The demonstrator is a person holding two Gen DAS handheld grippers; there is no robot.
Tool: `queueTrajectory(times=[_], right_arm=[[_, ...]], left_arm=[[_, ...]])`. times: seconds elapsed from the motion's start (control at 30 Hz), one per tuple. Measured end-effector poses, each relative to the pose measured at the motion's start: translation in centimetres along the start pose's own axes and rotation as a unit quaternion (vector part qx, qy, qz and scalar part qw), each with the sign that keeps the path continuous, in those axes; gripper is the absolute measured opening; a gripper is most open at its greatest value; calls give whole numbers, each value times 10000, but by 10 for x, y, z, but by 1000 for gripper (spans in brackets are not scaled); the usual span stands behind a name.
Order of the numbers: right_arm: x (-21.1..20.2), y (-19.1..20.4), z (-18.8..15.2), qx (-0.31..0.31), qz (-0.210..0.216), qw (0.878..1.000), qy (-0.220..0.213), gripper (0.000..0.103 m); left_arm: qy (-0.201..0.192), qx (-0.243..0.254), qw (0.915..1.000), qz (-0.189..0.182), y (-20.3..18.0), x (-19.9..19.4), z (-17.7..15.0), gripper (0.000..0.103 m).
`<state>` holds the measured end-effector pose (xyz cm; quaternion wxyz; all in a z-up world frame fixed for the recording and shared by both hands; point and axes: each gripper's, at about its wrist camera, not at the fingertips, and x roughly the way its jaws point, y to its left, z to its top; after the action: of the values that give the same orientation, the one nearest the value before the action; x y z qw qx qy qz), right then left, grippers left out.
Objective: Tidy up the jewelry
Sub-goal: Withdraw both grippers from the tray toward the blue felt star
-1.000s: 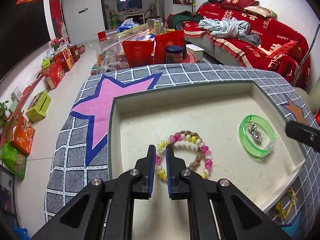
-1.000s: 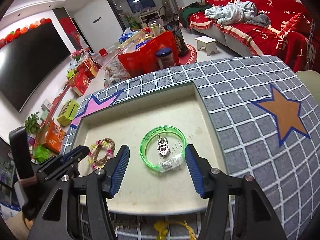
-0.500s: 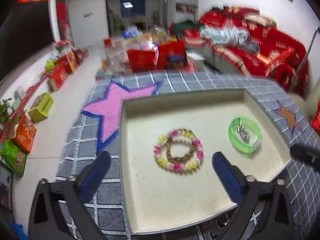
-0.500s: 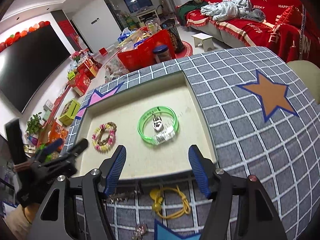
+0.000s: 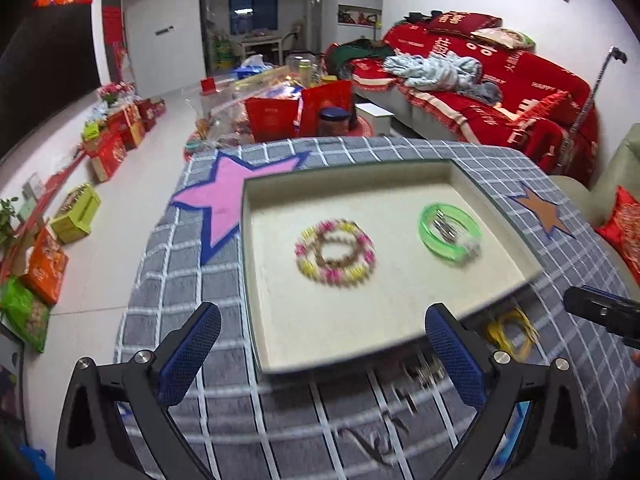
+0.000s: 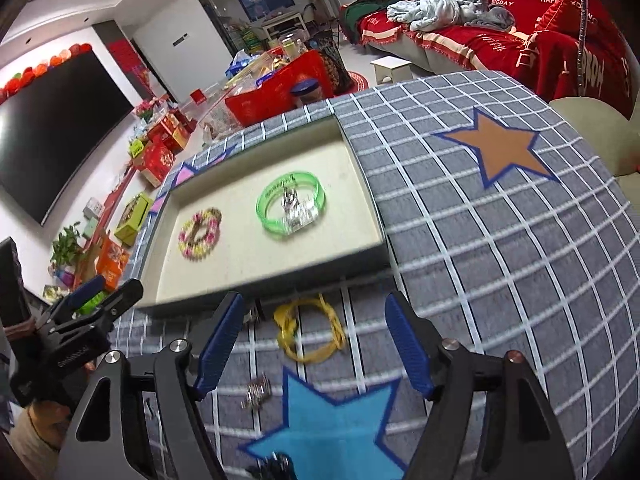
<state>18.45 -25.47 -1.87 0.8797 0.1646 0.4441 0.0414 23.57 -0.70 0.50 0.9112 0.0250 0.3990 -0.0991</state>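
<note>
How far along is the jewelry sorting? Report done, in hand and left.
Done: the beaded bracelets and the green bangle lie in the tray. In hand: nothing; the left gripper and the right gripper are open and empty. Left: the yellow cord and small metal pieces on the cloth.

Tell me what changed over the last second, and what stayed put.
The left gripper let go of the bead bracelet, opened wide and pulled back off the tray. The right gripper also backed away, its jaws just opening further with nothing between them; it now hangs over the yellow band. The bracelet and the green bangle stayed in the tray.
</note>
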Motion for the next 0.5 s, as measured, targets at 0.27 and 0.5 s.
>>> queueTrajectory(times=[0.27,0.5], right_arm=[[-17,1,-46,-208,-139,9993,285,76],[-22,13,-80,-421,-155,9978,483,76]], left_arm=[[363,-36,9990,-239,-4,-26,-53,103],[646,-257,9970,-329,-2,-42,-93,103]])
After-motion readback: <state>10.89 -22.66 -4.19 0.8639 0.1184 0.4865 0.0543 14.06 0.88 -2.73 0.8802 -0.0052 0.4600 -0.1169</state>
